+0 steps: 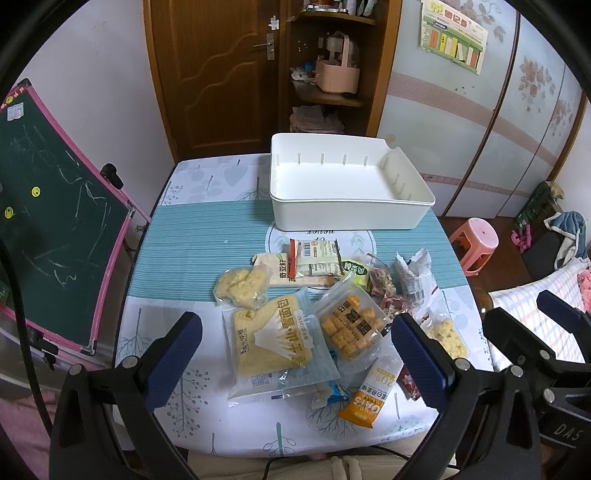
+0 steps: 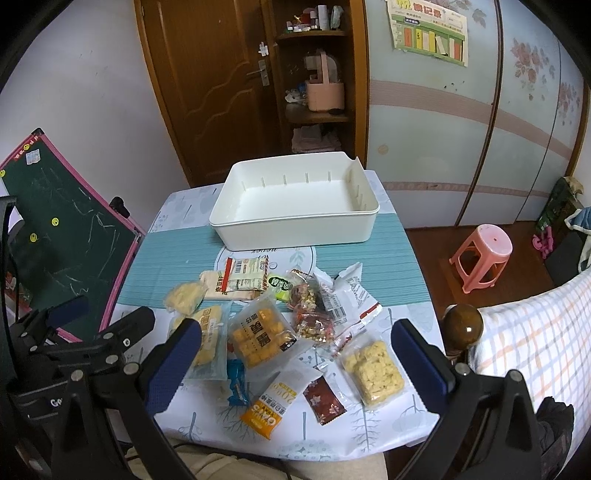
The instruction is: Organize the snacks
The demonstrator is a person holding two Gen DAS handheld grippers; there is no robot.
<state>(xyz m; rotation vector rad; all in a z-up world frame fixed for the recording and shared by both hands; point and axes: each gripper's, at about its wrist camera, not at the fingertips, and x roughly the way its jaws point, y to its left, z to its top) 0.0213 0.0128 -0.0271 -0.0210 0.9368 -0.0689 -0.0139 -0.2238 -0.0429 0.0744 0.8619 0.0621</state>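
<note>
Nothing is put away yet. The white box [image 1: 351, 184] sits empty on the tabletop [image 1: 192, 240], far ahead of both hand-held grippers. All the snacks [image 2: 280, 325] lie just ahead of the left hand-held gripper [image 1: 295, 354] and right hand-held gripper [image 2: 295, 358], both wide apart and holding nothing.

A green chalkboard [image 1: 48, 206] with a pink frame leans at the left, with chalk scribbles and small yellow smiley stickers on it. Behind the tabletop [image 1: 207, 236] is a brown wooden door [image 1: 214, 74]. Beside the door, a shelf holds a pink basket [image 1: 338, 74]. A paper chart [image 1: 454, 35] hangs on the flowery wardrobe [image 1: 480, 129]. A pink stool [image 2: 482, 256] stands on the floor. A checked cloth [image 2: 535, 332] lies at the right.
</note>
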